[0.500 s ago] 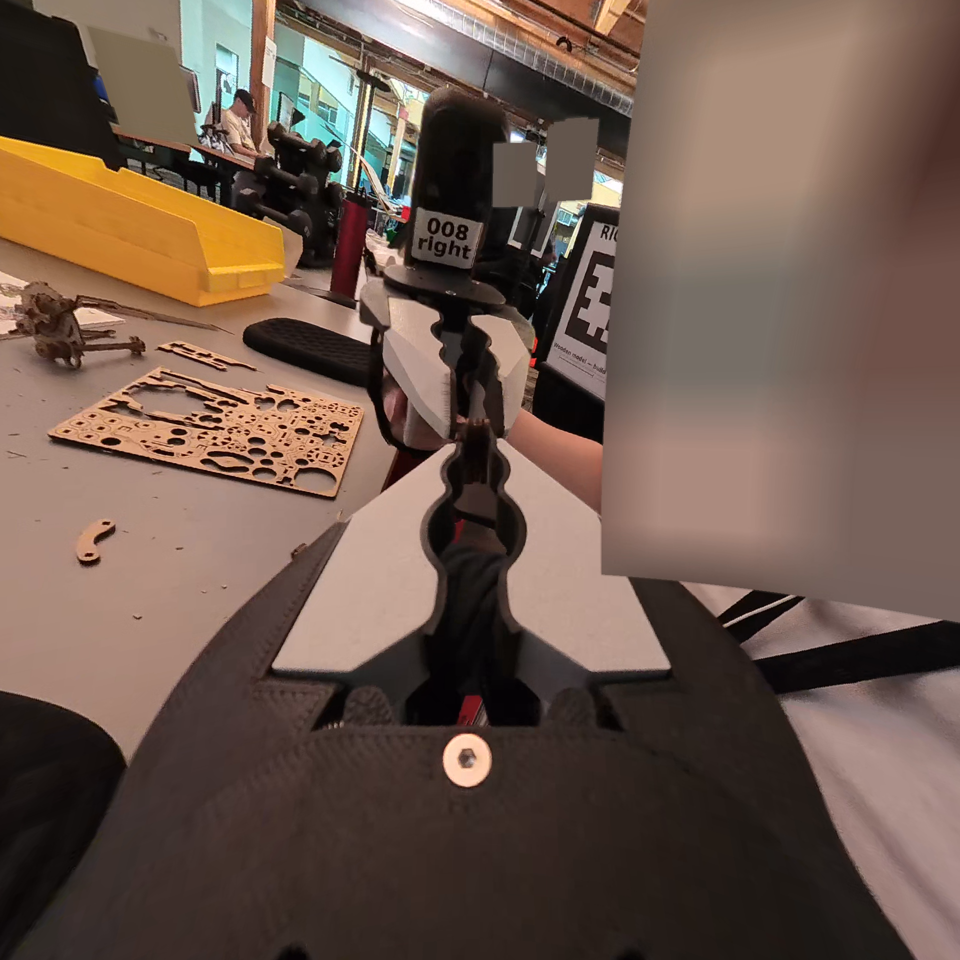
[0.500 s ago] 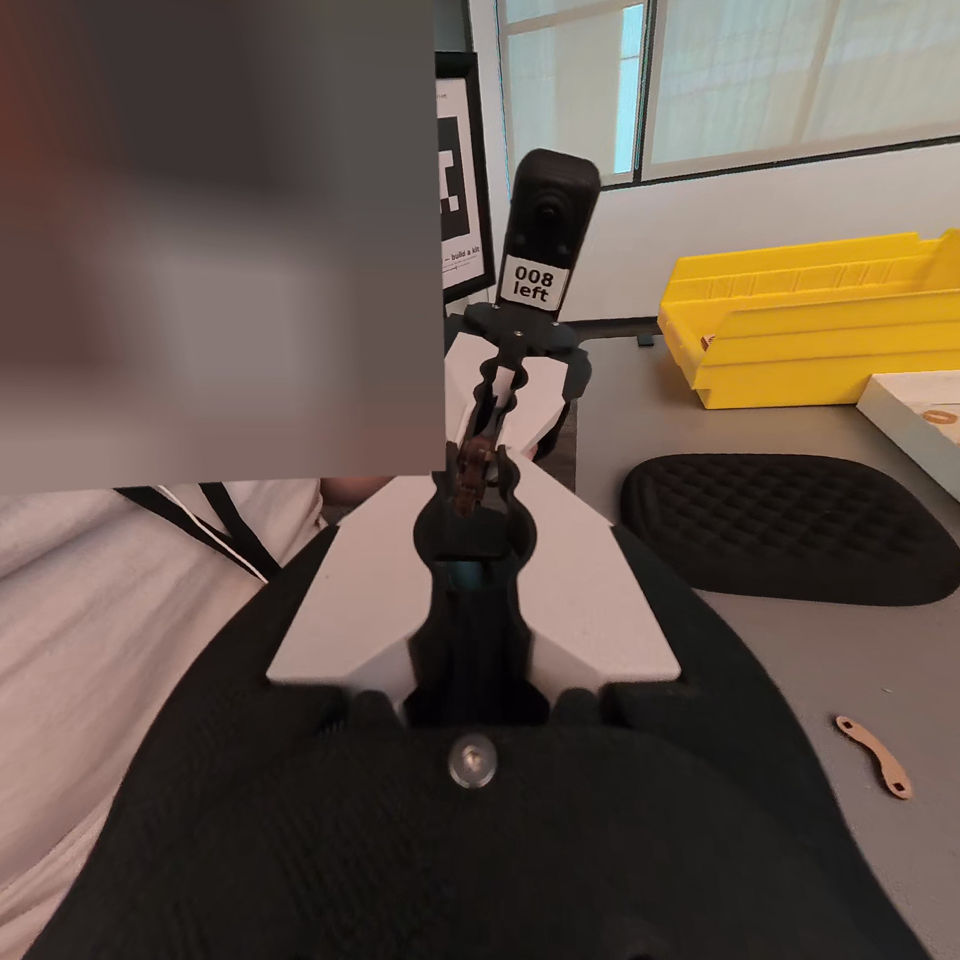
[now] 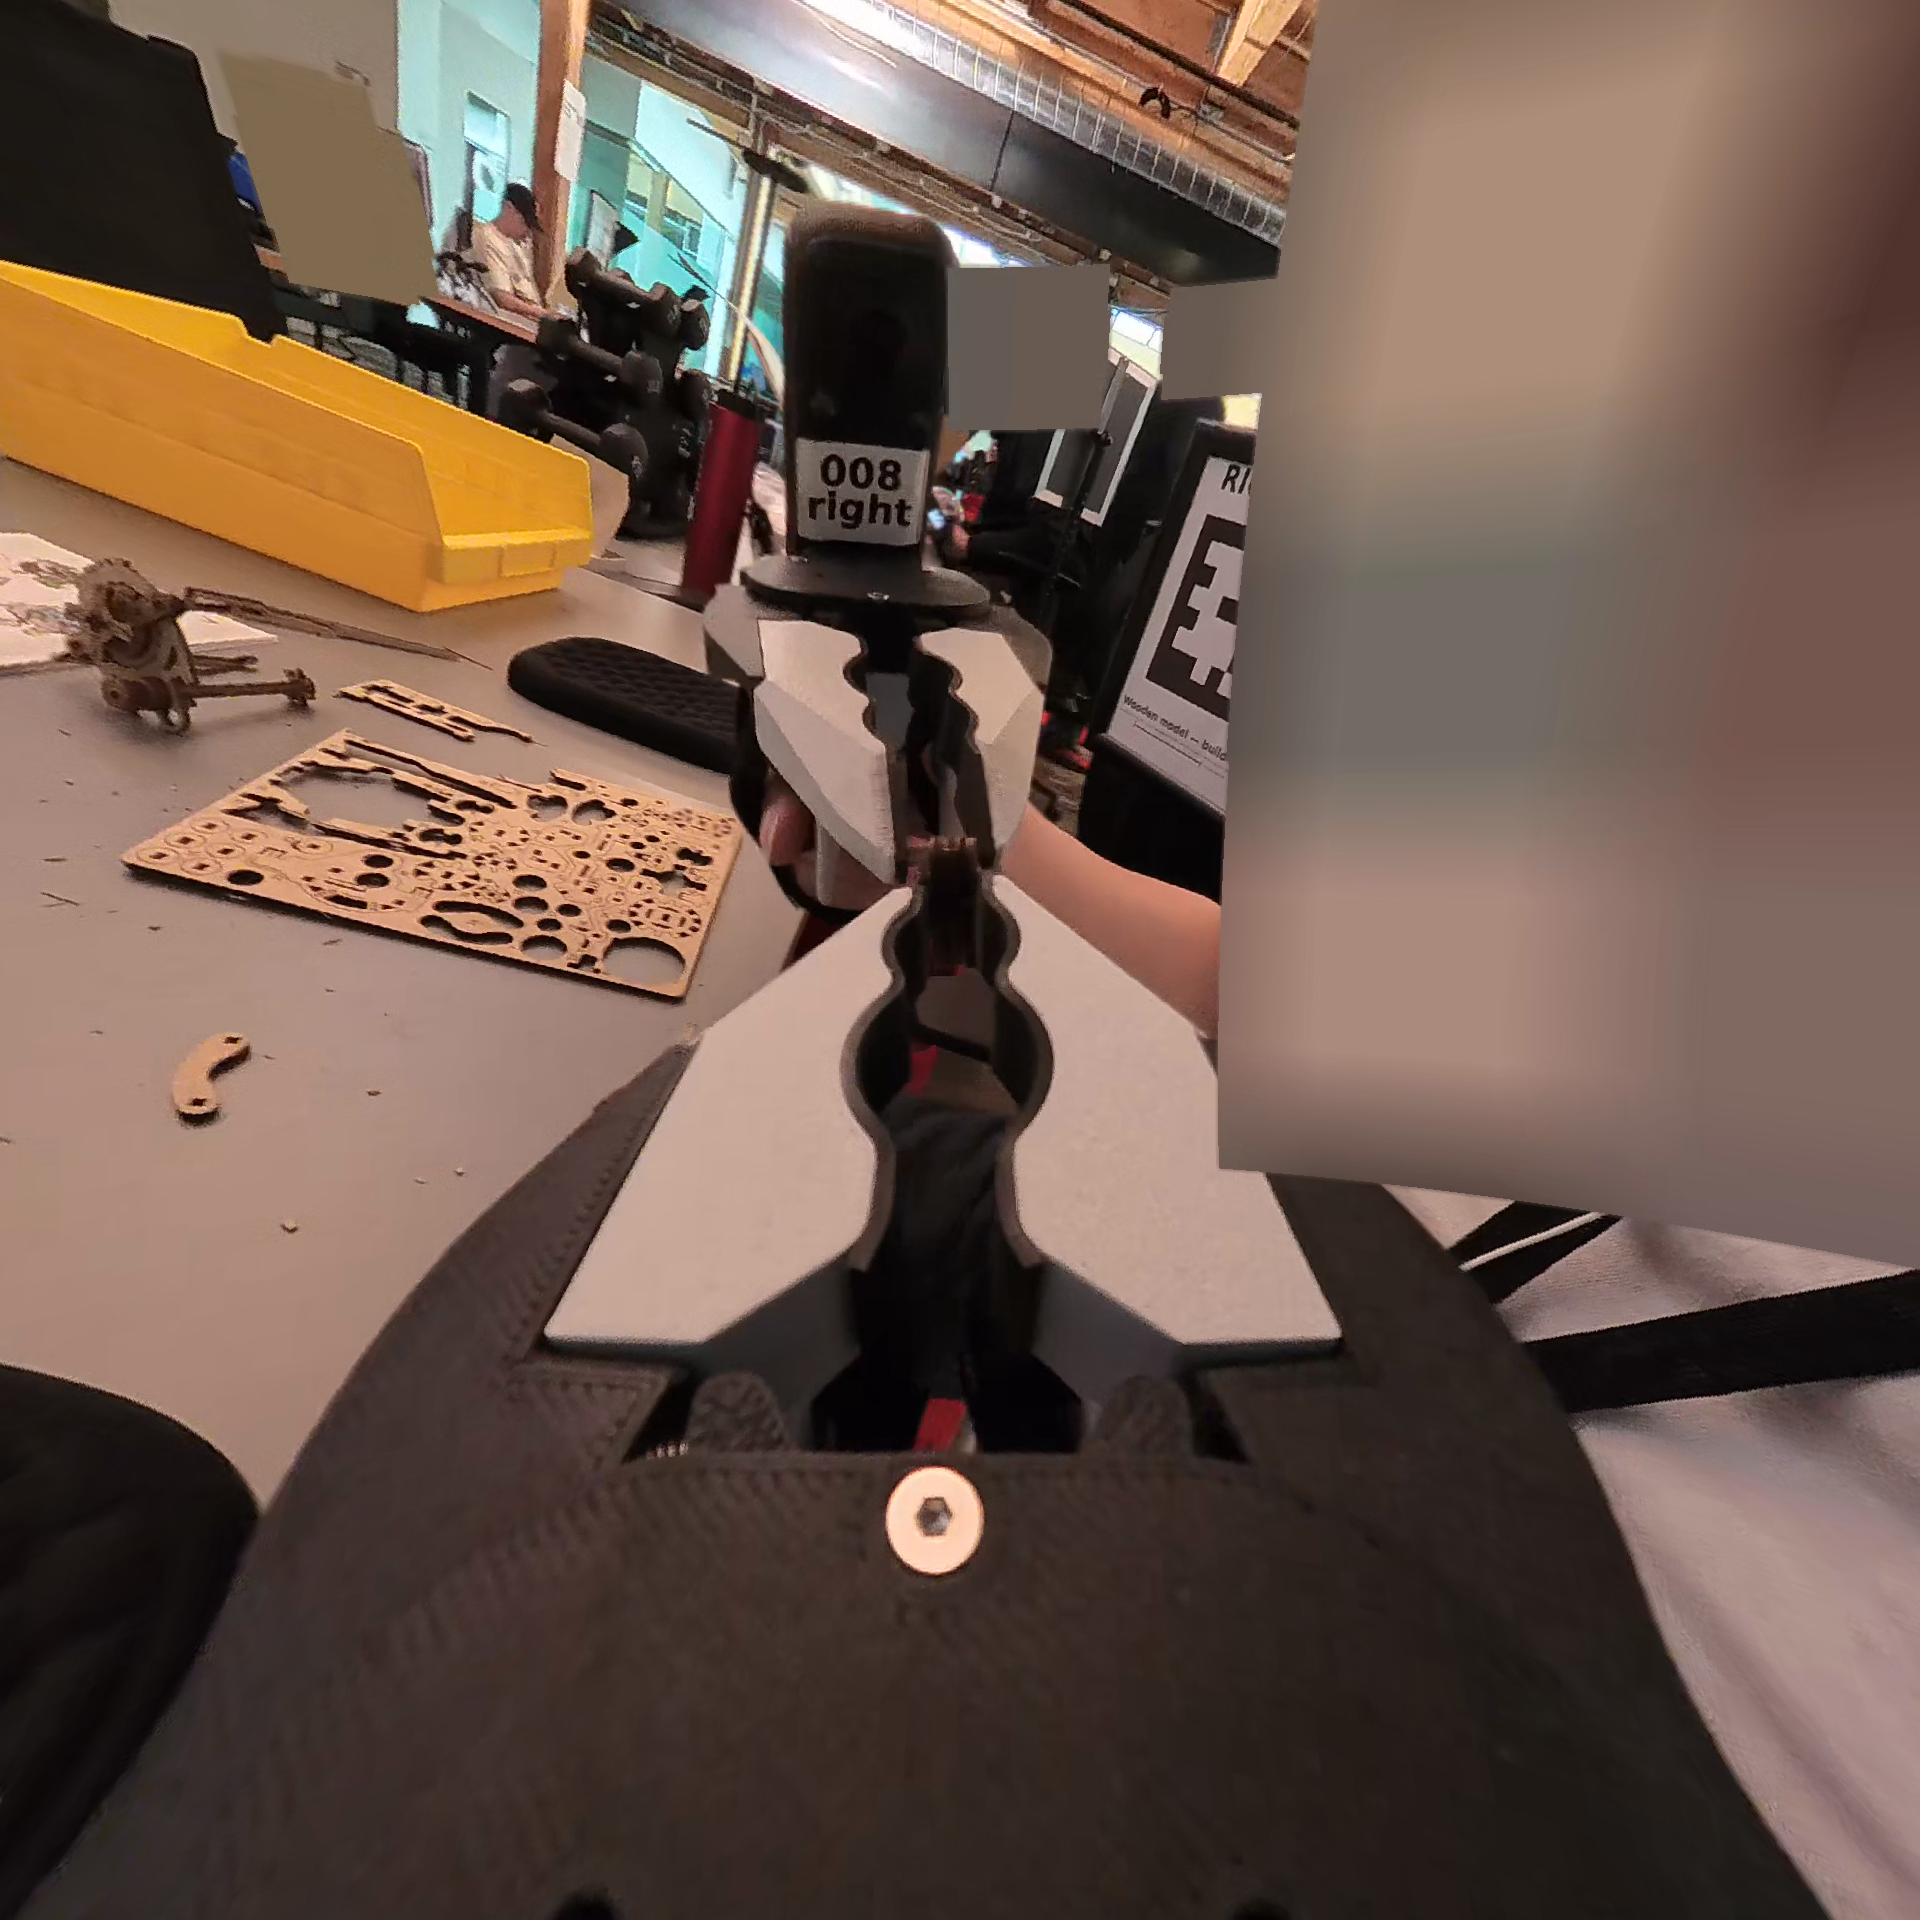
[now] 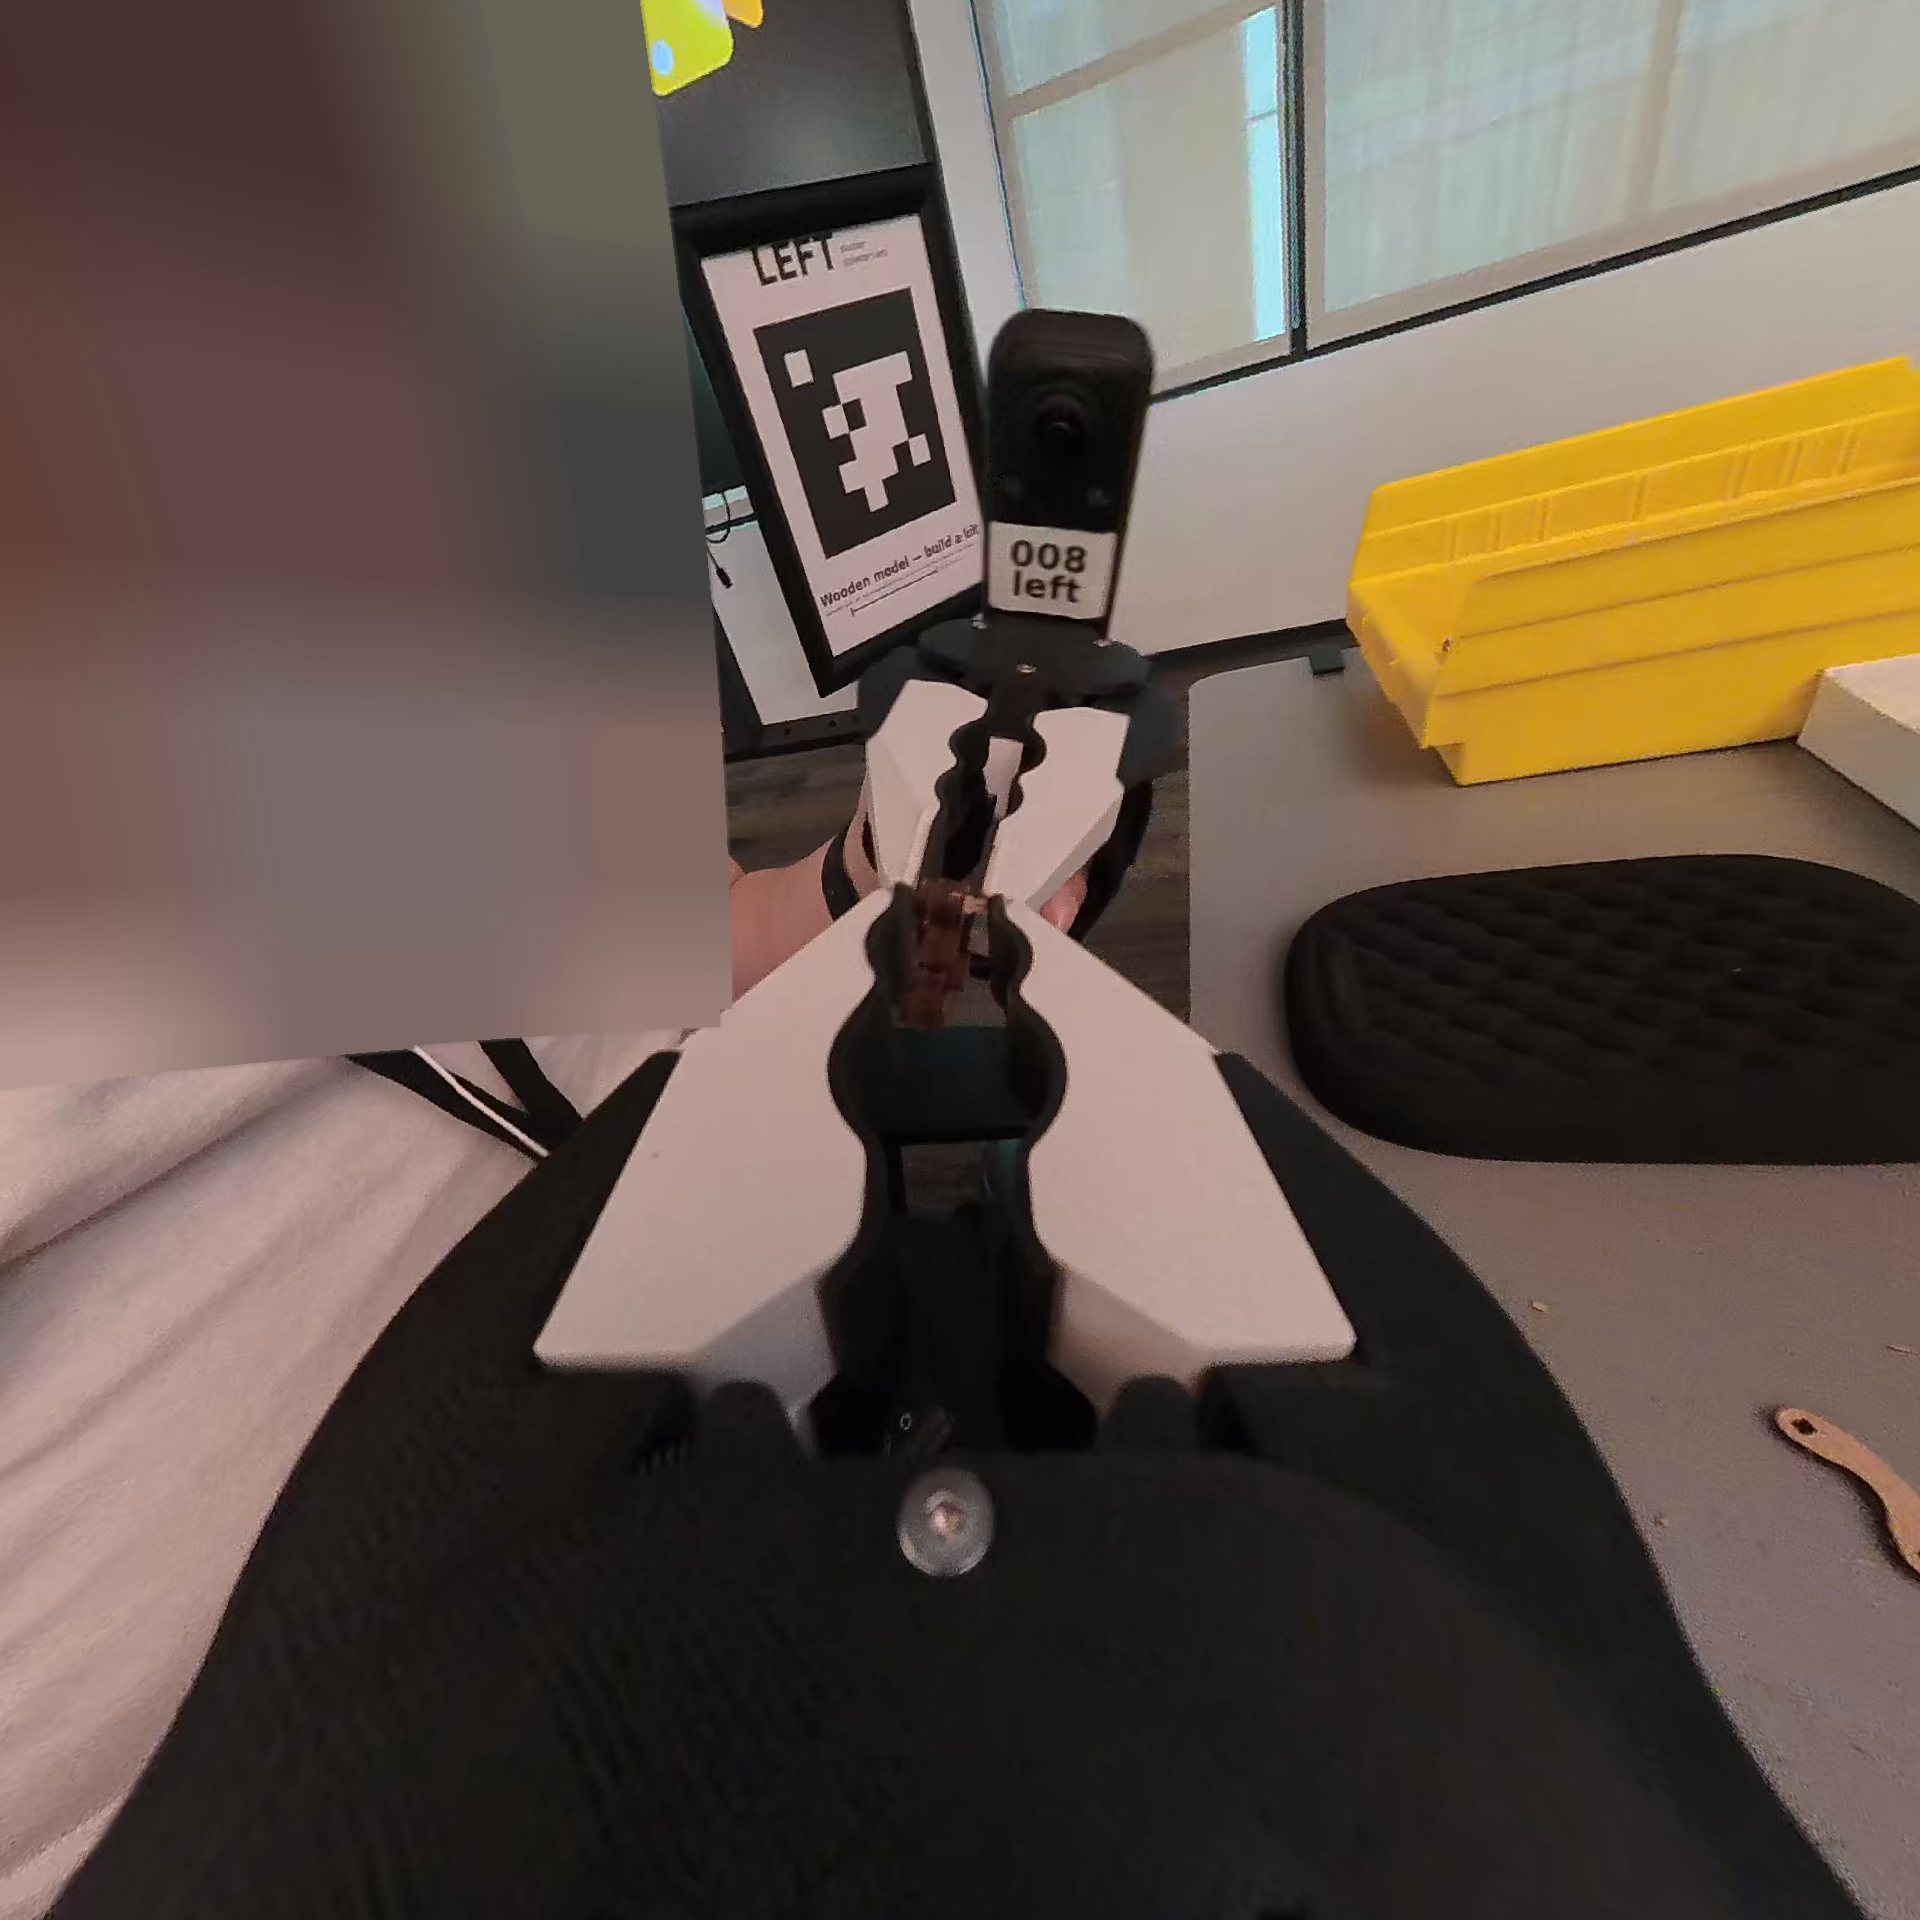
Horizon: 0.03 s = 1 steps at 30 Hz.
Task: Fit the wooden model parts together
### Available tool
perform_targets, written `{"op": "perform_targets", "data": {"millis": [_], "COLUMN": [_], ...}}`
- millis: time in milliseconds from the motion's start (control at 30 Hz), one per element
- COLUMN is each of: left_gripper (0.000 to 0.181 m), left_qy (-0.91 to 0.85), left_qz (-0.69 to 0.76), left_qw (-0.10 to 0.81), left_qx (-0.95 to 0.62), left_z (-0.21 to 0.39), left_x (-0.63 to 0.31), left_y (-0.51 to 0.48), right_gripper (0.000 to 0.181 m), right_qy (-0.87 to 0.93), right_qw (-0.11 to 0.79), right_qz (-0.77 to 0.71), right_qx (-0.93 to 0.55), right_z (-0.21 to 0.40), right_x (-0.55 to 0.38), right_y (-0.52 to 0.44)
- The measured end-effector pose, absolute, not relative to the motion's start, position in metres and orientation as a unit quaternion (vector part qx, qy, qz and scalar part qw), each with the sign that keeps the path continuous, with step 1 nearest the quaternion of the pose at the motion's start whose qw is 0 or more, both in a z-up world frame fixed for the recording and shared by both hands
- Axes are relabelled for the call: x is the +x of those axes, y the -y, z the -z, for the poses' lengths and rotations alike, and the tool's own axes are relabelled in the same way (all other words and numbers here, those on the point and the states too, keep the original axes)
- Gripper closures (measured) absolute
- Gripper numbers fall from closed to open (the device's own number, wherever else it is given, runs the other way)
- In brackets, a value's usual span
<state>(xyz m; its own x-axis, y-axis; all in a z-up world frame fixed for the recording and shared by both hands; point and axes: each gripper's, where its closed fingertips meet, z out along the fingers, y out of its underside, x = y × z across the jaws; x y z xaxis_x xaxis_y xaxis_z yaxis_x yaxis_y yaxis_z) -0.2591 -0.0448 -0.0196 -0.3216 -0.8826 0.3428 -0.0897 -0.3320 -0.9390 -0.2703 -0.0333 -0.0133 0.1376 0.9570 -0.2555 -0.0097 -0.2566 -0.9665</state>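
Grippers meet tip to tip in front of your chest, off the table (image 3: 343, 1101): your left gripper (image 3: 948, 902) and right gripper (image 4: 940, 914) are each nearly closed on the same small brown wooden part (image 4: 935, 956), which bridges their tips.

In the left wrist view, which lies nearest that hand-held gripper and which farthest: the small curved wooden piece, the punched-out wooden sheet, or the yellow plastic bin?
1. Small curved wooden piece, on the table, left.
2. Punched-out wooden sheet, farther left.
3. Yellow plastic bin, far back left.
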Motion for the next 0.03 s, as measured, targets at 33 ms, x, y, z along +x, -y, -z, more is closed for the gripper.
{"op": "perform_targets", "data": {"millis": [33], "left_gripper": [0.176], "left_qy": [-0.492], "left_qz": [0.641], "left_qw": [0.317], "left_qx": [-0.496], "left_z": [0.0196], "left_x": [-0.2588], "left_y": [0.0431], "right_gripper": [0.171], "right_qy": [0.396], "right_qw": [0.467], "right_qz": [-0.518], "right_qx": [-0.597], "right_z": [0.0131], "right_x": [-0.2694], "right_y": [0.0317]}}
